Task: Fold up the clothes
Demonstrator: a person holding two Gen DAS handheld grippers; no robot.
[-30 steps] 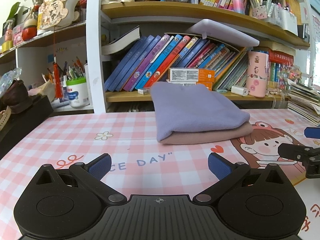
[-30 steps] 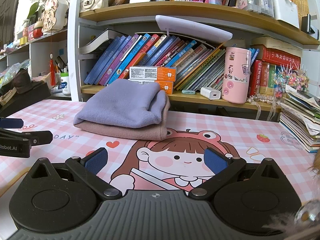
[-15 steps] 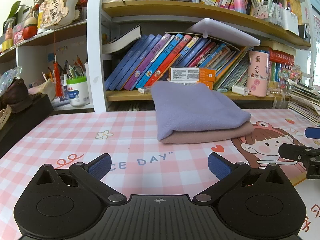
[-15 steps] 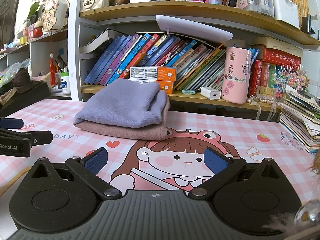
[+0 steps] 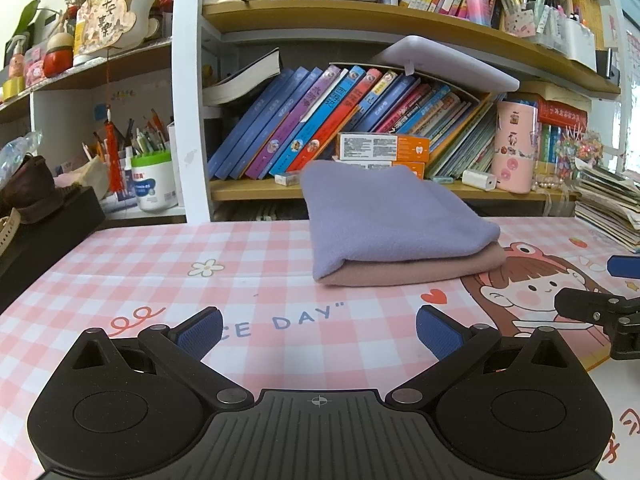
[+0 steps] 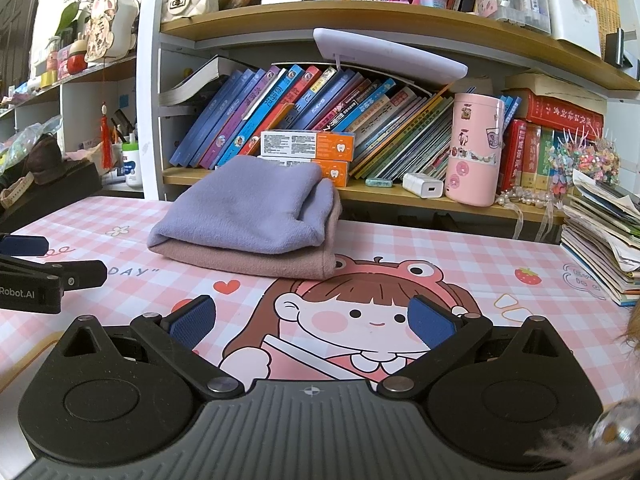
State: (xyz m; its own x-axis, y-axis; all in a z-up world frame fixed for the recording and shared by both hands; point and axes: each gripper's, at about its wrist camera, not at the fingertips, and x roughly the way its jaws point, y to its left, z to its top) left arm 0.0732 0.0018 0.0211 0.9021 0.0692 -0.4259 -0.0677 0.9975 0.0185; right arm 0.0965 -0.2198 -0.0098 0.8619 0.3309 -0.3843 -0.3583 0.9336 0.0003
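The left tongs [image 5: 318, 330] and the right tongs [image 6: 312, 320] are recorded in the same positions as in the earlier frames; no displacement of either tool or of the clothes is detected. The folded clothes are found stacked: a lavender garment [image 5: 384, 220] is laid on top of a dusty-pink garment [image 5: 416, 272], edges roughly aligned, the rounded fold of each turned toward the cameras. The lavender piece is seen doubled over, with its layered edges visible at the right end in the right wrist view [image 6: 248, 208]. The stack is set on the pink checked tabletop [image 5: 160, 264], toward its rear edge, just in front of the bookshelf [image 5: 256, 196], with the cartoon girl print [image 6: 360, 312] lying in front of it and to its right. Both tongs are noted spread wide, released, with nothing held between the blue pads [image 5: 200, 332]; each is positioned low over the tabletop, well apart from the stack.
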